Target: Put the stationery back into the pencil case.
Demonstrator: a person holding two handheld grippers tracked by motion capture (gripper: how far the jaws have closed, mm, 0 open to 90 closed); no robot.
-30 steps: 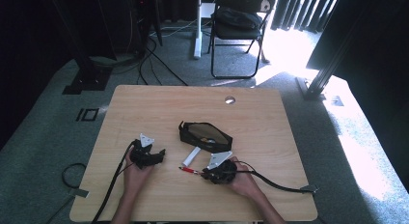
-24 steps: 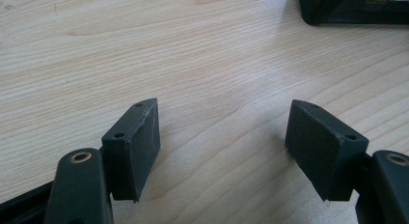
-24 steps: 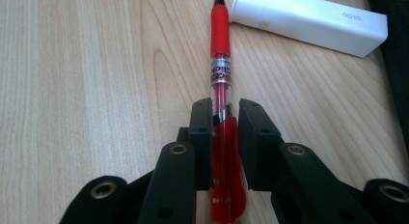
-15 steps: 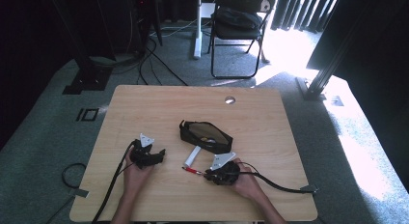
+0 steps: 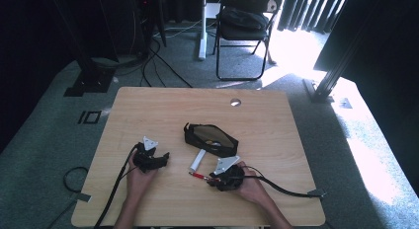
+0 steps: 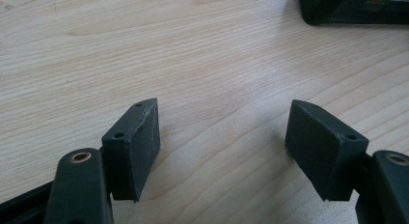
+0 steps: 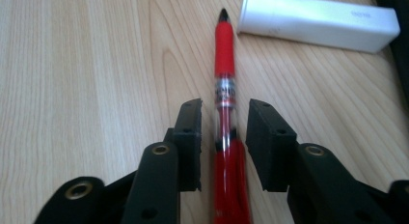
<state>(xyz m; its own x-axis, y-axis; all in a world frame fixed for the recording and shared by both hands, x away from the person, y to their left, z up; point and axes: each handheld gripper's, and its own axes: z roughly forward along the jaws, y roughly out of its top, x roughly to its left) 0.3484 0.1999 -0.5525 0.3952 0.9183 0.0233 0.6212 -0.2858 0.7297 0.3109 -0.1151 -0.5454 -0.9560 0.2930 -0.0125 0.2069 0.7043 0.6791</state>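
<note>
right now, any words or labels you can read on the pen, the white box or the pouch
Nothing can be read.
White box: a small grey mark near its right end, too blurred to read.
Red pen: a printed band on the clear barrel, too small to read.
Black pouch: no lettering can be made out.

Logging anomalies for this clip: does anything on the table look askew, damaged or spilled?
Nothing stands out. The red pen lies flat between the right gripper pads, the white box beside its tip, the black pouch open and intact.
</note>
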